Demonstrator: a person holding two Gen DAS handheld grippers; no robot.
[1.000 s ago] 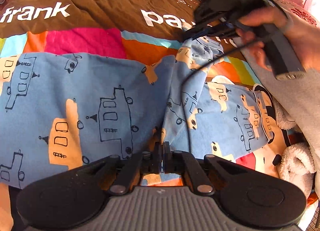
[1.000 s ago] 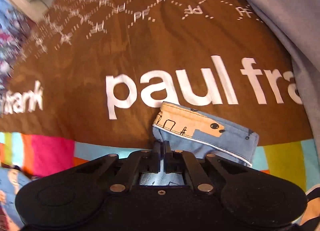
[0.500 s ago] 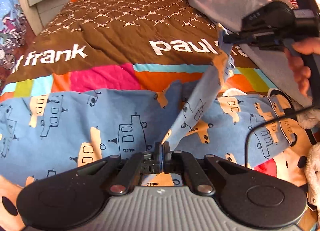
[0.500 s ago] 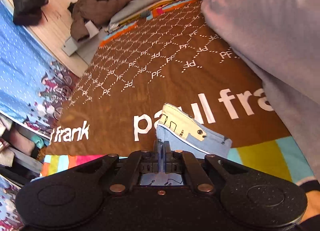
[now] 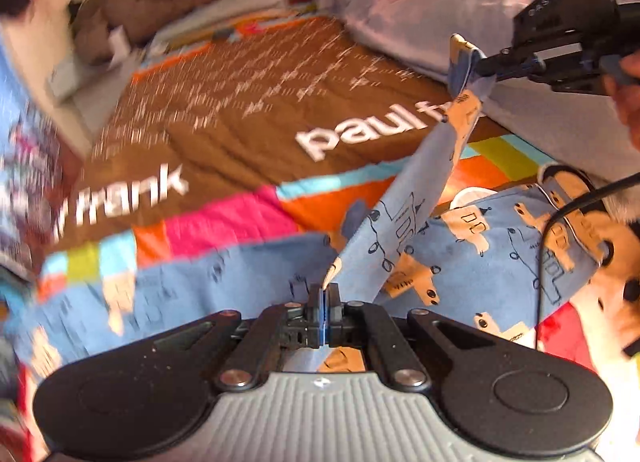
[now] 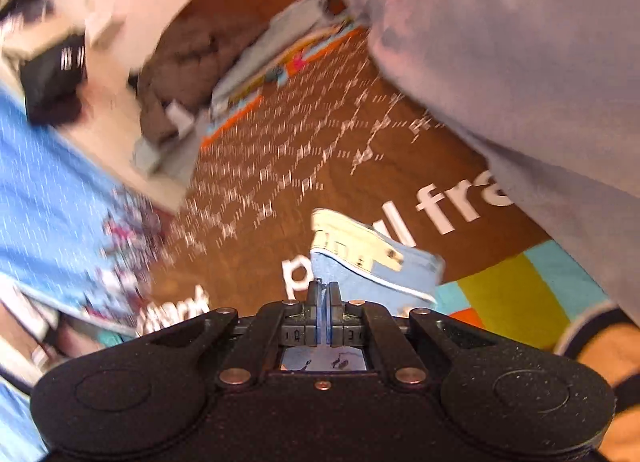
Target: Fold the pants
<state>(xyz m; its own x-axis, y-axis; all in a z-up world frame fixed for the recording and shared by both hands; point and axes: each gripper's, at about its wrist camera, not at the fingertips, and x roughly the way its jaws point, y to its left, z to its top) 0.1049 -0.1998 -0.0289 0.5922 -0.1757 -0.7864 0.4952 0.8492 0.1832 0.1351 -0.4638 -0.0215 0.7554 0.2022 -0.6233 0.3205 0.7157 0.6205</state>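
Note:
Blue pants (image 5: 472, 262) printed with tan and outlined houses lie across a brown and multicoloured bedspread (image 5: 248, 117). My left gripper (image 5: 323, 294) is shut on the near edge of the pants. My right gripper (image 5: 480, 65) is at the upper right of the left wrist view, shut on the far end of a strip of the pants, which stretches taut and raised between the two grippers. In the right wrist view my right gripper (image 6: 323, 294) pinches that fabric, and the hem (image 6: 372, 258) sticks out past the fingers.
A grey duvet (image 6: 520, 61) lies along the right side of the bed. Dark clothing (image 6: 180, 73) and folded items sit at the far end. A black cable (image 5: 560, 221) hangs over the pants. A white fluffy item (image 5: 616, 286) lies at the right.
Both grippers have lifted higher and tilted up, carrying the pants edge with them. The strip between them has risen off the bed and pulled tighter. The view is now motion-blurred.

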